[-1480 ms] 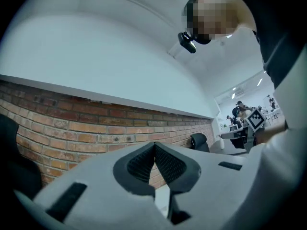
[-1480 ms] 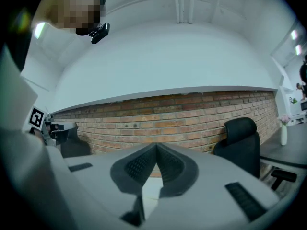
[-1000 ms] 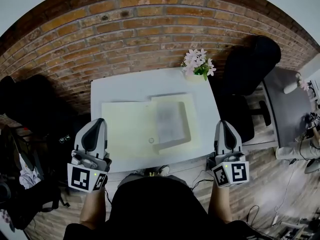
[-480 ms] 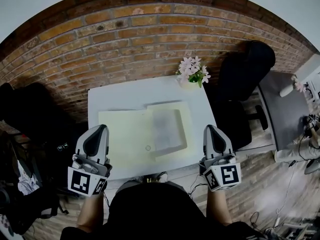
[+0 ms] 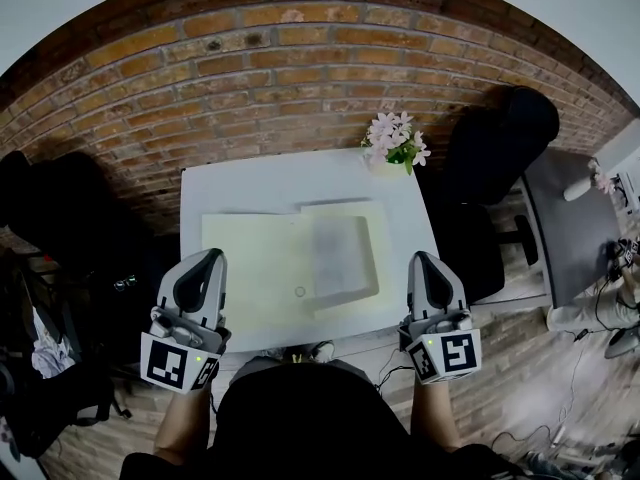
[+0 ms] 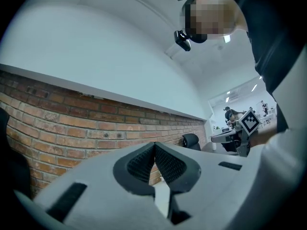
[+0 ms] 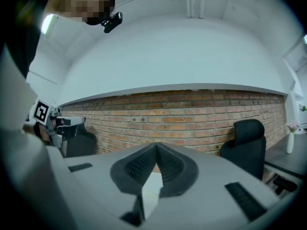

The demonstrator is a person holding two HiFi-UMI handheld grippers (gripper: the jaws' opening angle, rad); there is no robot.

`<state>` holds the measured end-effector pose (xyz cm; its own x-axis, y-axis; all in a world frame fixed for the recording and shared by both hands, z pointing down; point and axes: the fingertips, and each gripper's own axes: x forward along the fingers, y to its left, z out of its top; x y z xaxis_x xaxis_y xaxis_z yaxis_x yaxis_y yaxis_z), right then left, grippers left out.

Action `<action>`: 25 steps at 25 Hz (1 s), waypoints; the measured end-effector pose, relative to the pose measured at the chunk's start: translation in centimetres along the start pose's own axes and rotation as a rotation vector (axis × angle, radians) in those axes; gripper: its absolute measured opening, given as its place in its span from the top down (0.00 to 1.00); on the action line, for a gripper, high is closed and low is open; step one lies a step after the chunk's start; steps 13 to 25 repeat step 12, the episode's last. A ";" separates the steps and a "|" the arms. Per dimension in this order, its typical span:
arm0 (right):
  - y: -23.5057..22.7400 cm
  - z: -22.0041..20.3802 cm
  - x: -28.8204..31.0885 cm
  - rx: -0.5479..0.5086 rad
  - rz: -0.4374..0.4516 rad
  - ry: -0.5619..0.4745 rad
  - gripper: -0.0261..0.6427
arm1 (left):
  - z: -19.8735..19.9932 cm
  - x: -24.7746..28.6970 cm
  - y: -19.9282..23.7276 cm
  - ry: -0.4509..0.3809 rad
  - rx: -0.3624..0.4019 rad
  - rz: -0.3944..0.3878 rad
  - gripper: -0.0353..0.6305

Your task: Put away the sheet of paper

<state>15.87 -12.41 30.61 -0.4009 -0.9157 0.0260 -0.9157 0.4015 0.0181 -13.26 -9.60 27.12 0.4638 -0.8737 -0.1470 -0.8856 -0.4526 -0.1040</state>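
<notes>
We hold both tools by the near corners of the white rectangular surface (image 5: 250,183). The left tool (image 5: 207,260) sits at the lower left of the head view and the right tool (image 5: 423,260) at the lower right. In each tool's own view the ribbed black pads meet at their tips, so both are closed with nothing between them. The pale grey sheet of paper (image 5: 340,251) lies flat near the centre of the frame, on the right half of an open pale yellow folder (image 5: 250,268), apart from both tools. A small bunch of pink flowers (image 5: 396,133) stands at the surface's upper right corner, before the red brick wall (image 5: 300,58).
</notes>
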 end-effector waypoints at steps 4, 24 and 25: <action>0.8 -0.2 0.3 -0.007 0.014 0.006 0.94 | -0.2 -0.7 0.4 0.004 -0.010 0.016 0.91; 0.9 -0.6 -0.1 -0.010 0.009 0.014 0.94 | -0.5 -1.0 0.3 0.006 -0.016 0.015 0.91; 0.9 -0.6 -0.1 -0.010 0.009 0.014 0.94 | -0.5 -1.0 0.3 0.006 -0.016 0.015 0.91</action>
